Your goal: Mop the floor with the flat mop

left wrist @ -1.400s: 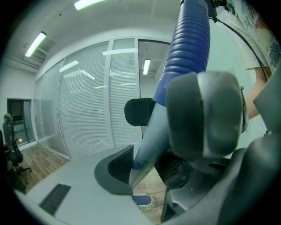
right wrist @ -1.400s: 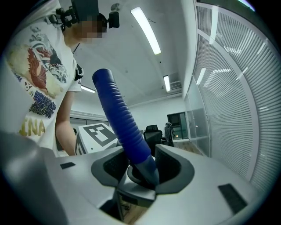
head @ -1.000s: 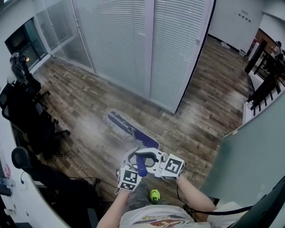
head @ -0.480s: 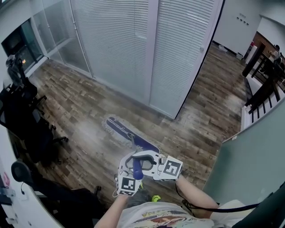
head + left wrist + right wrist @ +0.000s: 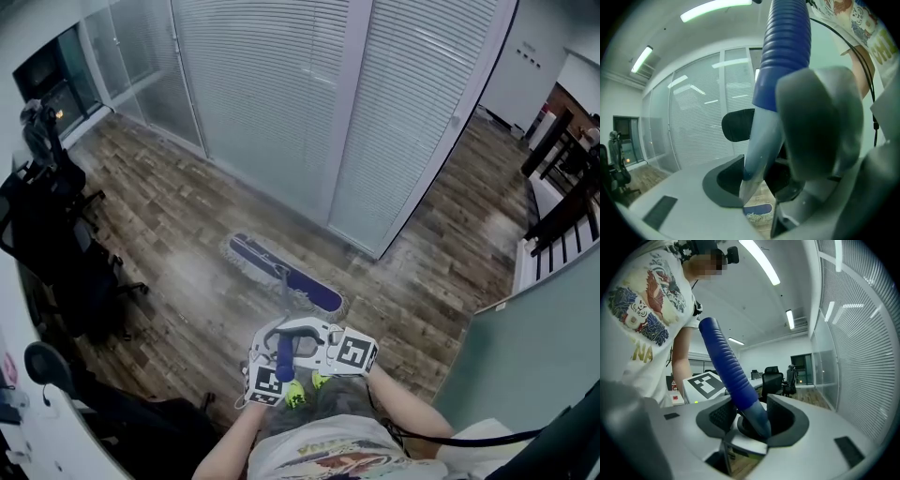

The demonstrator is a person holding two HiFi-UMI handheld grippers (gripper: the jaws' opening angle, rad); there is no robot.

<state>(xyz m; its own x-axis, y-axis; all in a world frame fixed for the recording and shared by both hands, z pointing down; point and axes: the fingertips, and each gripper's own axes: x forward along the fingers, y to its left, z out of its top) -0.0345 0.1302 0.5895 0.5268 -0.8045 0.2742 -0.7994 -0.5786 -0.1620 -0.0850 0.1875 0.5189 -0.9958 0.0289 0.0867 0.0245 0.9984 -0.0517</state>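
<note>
The flat mop's blue head (image 5: pixel 286 274) with its white fringe lies on the wood floor, slanted below the blinds. Its pole runs back to a ribbed blue mop handle (image 5: pixel 284 356) in front of my body. My left gripper (image 5: pixel 278 361) is shut on that handle; its jaws have just been closing round it. In the left gripper view, the left gripper (image 5: pixel 759 192) clamps the handle (image 5: pixel 764 131), with the mop head (image 5: pixel 758 211) showing below. My right gripper (image 5: pixel 302 339) grips the handle from the right. Its jaws (image 5: pixel 752 420) have just eased wider, with the handle (image 5: pixel 726 366) still between the pads.
Black office chairs (image 5: pixel 56 253) stand along the left, another (image 5: pixel 47 361) at bottom left. A glass wall with blinds (image 5: pixel 281 103) closes the far side. A grey-green partition (image 5: pixel 534 356) and a dark rack (image 5: pixel 562 206) are at the right. My yellow-green shoes (image 5: pixel 298 392) are below the grippers.
I have stepped forward; both shoes now show under the grippers. Both grippers travelled with the handle, and the mop head has slid a little nearer the blinds wall.
</note>
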